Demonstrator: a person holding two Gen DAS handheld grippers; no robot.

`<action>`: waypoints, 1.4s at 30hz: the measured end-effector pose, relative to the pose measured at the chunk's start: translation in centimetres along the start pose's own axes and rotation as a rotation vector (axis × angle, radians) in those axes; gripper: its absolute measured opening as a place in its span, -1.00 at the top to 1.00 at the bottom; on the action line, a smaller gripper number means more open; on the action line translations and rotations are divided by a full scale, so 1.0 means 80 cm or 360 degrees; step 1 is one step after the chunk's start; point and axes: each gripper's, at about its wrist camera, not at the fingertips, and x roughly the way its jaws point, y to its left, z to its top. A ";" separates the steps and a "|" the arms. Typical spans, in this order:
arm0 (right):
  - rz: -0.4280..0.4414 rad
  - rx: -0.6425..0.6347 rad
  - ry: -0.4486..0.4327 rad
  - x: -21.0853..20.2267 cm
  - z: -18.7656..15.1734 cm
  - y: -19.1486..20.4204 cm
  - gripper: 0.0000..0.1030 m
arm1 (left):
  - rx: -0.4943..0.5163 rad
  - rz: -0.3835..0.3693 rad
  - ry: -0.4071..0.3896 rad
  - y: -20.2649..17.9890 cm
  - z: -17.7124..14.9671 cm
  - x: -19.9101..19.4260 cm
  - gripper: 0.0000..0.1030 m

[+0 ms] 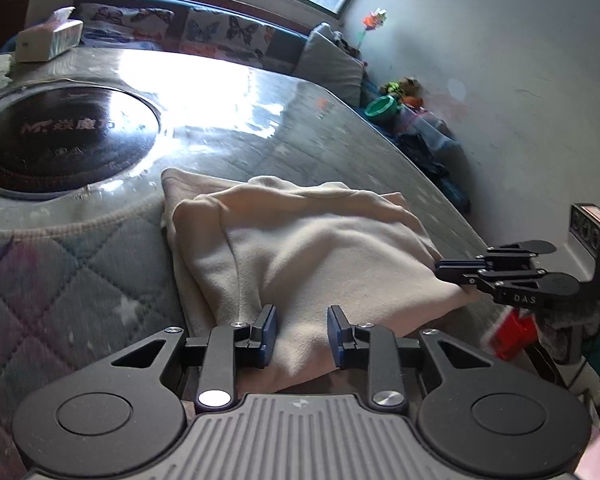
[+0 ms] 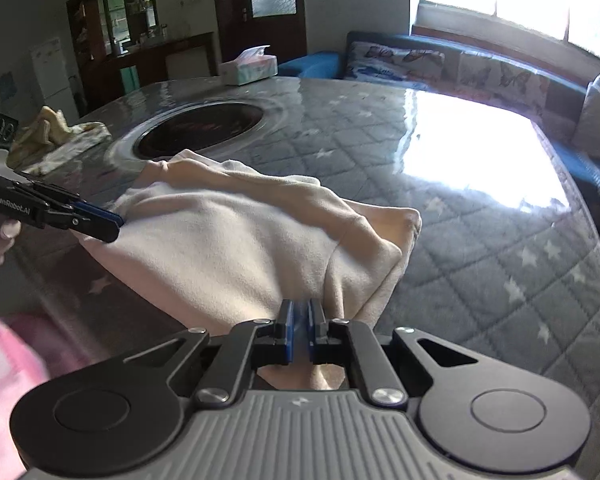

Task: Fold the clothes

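The folded cream garment (image 1: 308, 248) lies at the counter's (image 1: 80, 280) near edge. The left hand-held gripper (image 1: 302, 338) stands narrowly open over its hem; the right hand-held gripper (image 2: 299, 334) pinches its near fold.

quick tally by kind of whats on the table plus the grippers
Cream garment: 1
Tissue boxes: 2, one at the far edge, one with a crumpled tissue
Round black cooktop: 1
Grippers: 2, the left gripper and the right gripper
Total: 6
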 end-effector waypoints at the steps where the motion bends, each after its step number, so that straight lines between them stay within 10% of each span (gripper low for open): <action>1: 0.0023 0.0011 -0.0005 -0.005 -0.001 0.000 0.88 | 0.0003 -0.0012 -0.0013 0.000 0.004 -0.005 0.39; 8: 0.0093 0.0003 -0.0150 -0.010 0.024 0.010 0.83 | 0.0043 -0.0065 -0.0164 -0.005 0.053 -0.003 0.40; 21: 0.0157 -0.0099 -0.0058 0.032 0.024 0.029 0.78 | -0.0015 0.0211 -0.0125 0.032 0.064 0.056 0.56; 42: 0.0064 -0.0143 -0.0105 0.074 0.081 0.015 0.64 | 0.0091 0.0131 -0.0132 -0.002 0.083 0.076 0.44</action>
